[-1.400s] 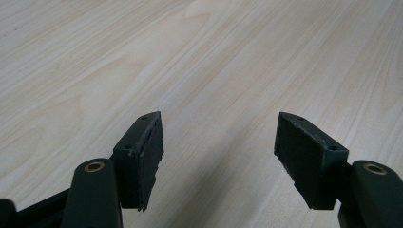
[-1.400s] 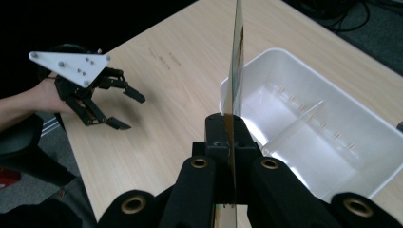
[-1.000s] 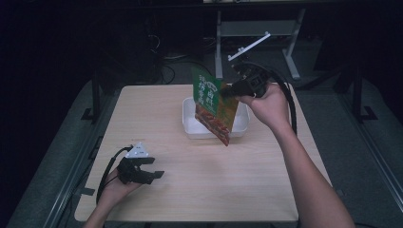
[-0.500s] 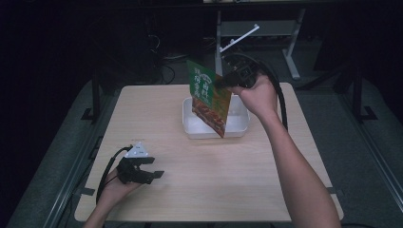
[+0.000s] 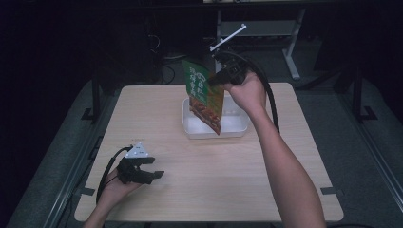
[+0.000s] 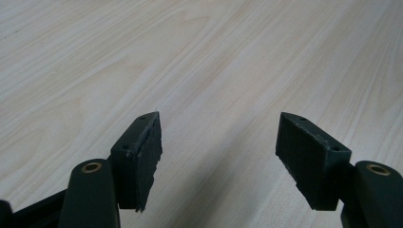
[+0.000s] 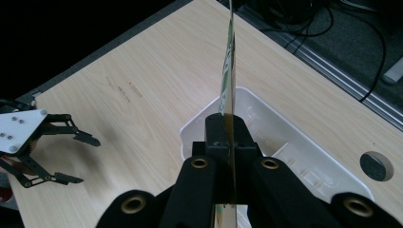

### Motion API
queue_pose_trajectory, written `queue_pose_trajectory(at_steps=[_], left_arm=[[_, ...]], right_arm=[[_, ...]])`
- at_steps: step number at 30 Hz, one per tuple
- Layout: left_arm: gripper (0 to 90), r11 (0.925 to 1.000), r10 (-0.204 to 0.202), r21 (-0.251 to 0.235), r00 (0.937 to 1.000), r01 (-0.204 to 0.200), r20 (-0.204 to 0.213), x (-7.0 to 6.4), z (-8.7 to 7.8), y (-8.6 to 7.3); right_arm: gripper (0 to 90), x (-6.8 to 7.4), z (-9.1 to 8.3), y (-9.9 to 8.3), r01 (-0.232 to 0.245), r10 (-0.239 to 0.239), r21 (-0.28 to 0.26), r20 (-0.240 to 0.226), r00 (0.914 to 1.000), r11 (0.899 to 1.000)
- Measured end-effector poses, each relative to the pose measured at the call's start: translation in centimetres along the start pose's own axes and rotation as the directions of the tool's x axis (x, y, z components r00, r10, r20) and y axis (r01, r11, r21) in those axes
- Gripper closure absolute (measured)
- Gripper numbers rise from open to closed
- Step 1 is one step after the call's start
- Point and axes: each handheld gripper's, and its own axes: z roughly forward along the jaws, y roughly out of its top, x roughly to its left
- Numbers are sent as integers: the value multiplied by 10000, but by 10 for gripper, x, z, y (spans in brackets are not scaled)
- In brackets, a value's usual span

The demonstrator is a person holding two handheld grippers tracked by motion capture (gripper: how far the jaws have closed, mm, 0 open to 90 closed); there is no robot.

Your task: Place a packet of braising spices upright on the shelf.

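Packet of green and orange hangs above the white tray at the far middle of the table — your right gripper is clenched on its edge, the 2 jaws pressed flat against it. Your left gripper rests low at the near left corner, well apart from the tray, jaws spread wide with bare wood between them.

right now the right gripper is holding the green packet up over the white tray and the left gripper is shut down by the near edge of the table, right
Not quite: the left gripper is open. The left gripper view shows its fingers spread wide apart over bare table, holding nothing. The rest stands: the right gripper holds the green packet up over the white tray.
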Motion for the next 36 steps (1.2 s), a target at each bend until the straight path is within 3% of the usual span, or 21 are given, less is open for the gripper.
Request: queue_pose_trajectory(at_steps=[36], left_arm=[[311,9998,105,-156,9998,-108,-169,-2,-1,0]], right_arm=[[900,-6,38,9,-39,32,125,612,9981,9999]])
